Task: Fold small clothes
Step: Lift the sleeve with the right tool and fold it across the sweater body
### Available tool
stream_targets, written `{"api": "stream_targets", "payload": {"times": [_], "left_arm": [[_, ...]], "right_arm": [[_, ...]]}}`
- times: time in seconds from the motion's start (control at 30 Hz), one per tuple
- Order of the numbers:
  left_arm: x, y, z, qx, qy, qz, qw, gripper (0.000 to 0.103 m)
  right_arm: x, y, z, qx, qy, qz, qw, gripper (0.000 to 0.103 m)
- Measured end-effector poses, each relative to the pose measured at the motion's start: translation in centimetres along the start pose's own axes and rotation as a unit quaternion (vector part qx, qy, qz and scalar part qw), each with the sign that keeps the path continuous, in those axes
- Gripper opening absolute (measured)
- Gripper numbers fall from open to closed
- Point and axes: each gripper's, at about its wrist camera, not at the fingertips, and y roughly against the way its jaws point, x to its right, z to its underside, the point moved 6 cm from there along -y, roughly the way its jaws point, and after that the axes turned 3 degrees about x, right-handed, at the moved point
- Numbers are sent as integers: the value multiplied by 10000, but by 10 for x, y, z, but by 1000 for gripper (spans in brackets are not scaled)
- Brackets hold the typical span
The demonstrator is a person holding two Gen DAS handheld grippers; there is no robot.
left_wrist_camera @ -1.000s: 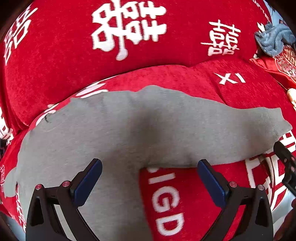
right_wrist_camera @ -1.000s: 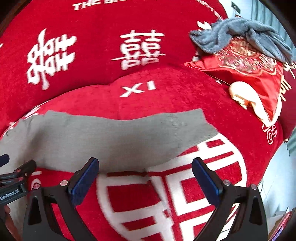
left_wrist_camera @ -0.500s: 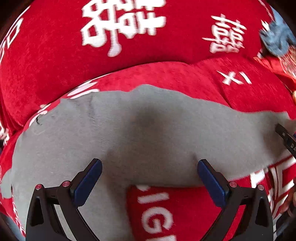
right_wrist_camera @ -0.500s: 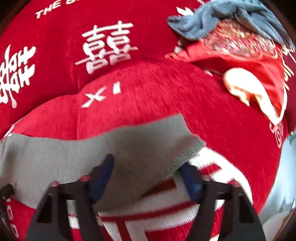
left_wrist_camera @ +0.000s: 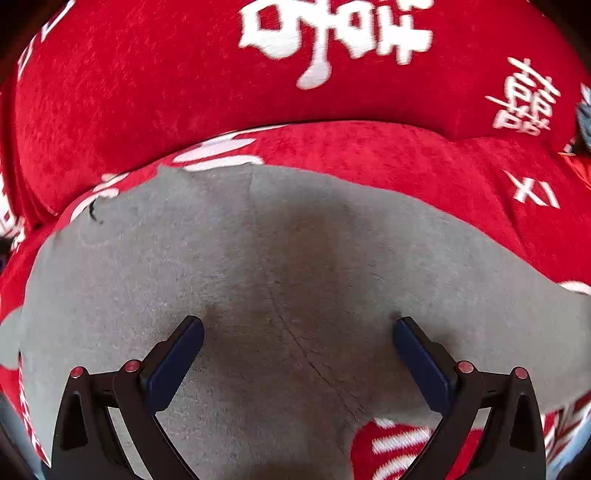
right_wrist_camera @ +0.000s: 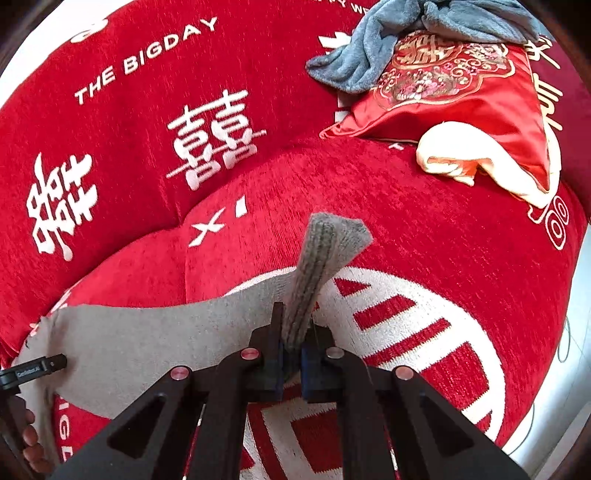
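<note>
A small grey garment (left_wrist_camera: 295, 280) lies spread on a red sofa seat (left_wrist_camera: 406, 155). My left gripper (left_wrist_camera: 297, 343) is open, its blue pads (left_wrist_camera: 177, 358) low over the garment's middle, near the crotch seam. In the right wrist view my right gripper (right_wrist_camera: 293, 354) is shut on the ribbed cuff (right_wrist_camera: 321, 251) of one grey leg (right_wrist_camera: 147, 339), which stands up out of the jaws. The left gripper's tip (right_wrist_camera: 33, 369) shows at the left edge of that view.
A red satin cushion (right_wrist_camera: 461, 92) with a grey-blue towel (right_wrist_camera: 406, 33) on it lies at the sofa's far right. The red backrest (right_wrist_camera: 147, 129) with white characters rises behind the seat. Pale floor (right_wrist_camera: 576, 332) lies past the seat's right edge.
My right gripper moved in, closed on the leg's ribbed cuff and lifted it. My left gripper moved forward and down over the garment's middle, still open.
</note>
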Motion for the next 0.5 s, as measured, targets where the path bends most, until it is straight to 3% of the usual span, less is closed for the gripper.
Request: {"api": "stream_targets", "payload": {"times": [0.23,0.5], "left_arm": [[-7,34,7,319,-61,188,9993,103],[-40,60,27,527,-33,389,9979,103]], "right_arm": [[-23,32,-14,279,51,-185,9994,7],[-82,69,-20,399,302,-456,9977,7]]}}
